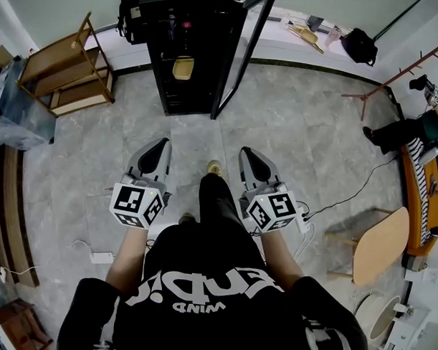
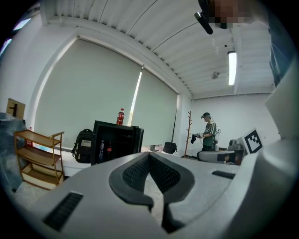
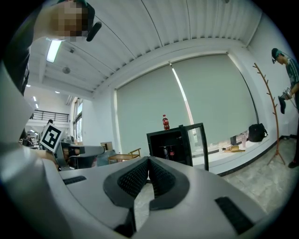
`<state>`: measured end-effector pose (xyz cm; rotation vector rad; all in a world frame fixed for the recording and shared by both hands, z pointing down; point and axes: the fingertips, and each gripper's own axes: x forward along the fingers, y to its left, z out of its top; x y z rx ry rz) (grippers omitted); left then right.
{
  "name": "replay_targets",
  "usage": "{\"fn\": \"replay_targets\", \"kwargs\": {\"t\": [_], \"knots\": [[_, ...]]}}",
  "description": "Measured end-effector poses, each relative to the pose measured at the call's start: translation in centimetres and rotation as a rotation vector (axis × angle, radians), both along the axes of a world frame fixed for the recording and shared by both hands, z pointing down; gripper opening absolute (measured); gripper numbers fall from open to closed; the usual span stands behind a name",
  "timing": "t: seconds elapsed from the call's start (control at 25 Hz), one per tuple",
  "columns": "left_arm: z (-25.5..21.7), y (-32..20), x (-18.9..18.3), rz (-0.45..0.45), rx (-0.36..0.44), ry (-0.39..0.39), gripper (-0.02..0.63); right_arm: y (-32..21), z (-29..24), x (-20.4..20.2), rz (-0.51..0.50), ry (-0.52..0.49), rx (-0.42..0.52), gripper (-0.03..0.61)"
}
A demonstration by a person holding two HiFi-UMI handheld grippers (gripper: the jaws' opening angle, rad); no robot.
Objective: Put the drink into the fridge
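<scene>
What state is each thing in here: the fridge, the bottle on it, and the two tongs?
Fridge, door swung open.
Bottle, upright on top of the fridge, not yet inside.
Left tongs, shut, nothing between them.
Right tongs, shut, nothing between them.
</scene>
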<state>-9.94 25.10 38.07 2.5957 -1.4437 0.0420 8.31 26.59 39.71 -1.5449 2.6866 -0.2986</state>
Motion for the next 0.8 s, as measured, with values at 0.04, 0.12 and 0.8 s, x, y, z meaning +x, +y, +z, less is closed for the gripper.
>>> {"fn": "replay_targets", "kwargs": {"t": [0.04, 0.12, 0.8], "knots": [[0.0, -0.7, -0.1, 0.0, 0.002, -0.001, 0.006, -0.7, 0.0, -0.1, -0.002, -0.002, 0.004, 0.021], [-0.1, -2.2, -0.2, -0.002, 0.008, 0.001, 0.006, -2.3, -0.2, -0.2, -0.008, -0.002, 0.011, 0.021], [-2.1, -19.4, -0.6, -0.08, 0.012, -0.001, 0.006, -20.8, -2.8, -0.7, -0.097, 0.008, 0.038, 0.021]]}}
